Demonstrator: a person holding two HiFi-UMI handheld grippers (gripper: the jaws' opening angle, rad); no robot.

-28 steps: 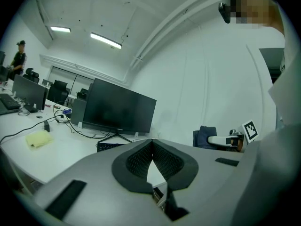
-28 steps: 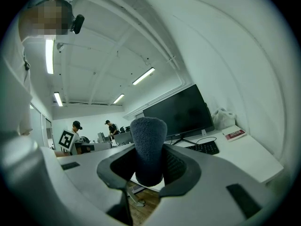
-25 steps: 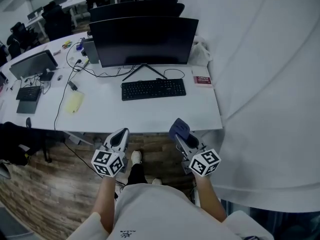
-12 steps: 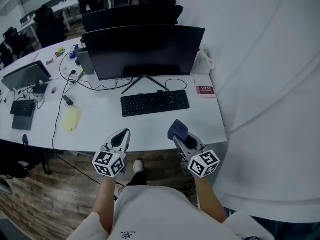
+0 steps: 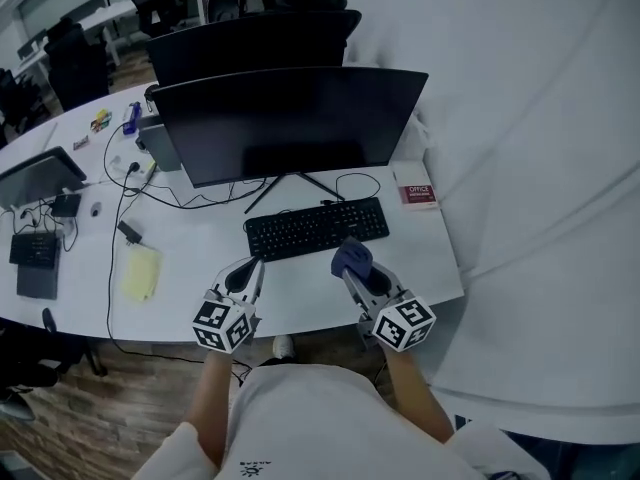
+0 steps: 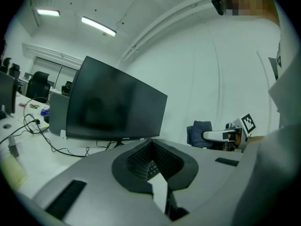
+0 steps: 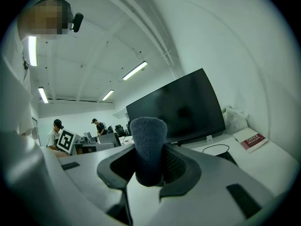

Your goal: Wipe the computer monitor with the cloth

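the blue cloth [image 5: 352,258] stands upright, pinched in the closed jaws of the right gripper [image 5: 355,271]. it is held over the front edge of the desk [image 5: 200,253], just before the keyboard [image 5: 316,228], and the dark monitor [image 5: 290,118] stands behind that, well apart from the cloth. the left gripper [image 5: 243,276] hovers alongside, jaws together on nothing.

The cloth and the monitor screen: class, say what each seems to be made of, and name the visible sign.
The cloth looks like soft napped fabric, perhaps microfibre or fleece: dull blue, fuzzy surface, rounded fold. The monitor screen looks like a smooth dark panel, matte to semi-gloss, probably plastic-faced: only faint, blurred reflections show.
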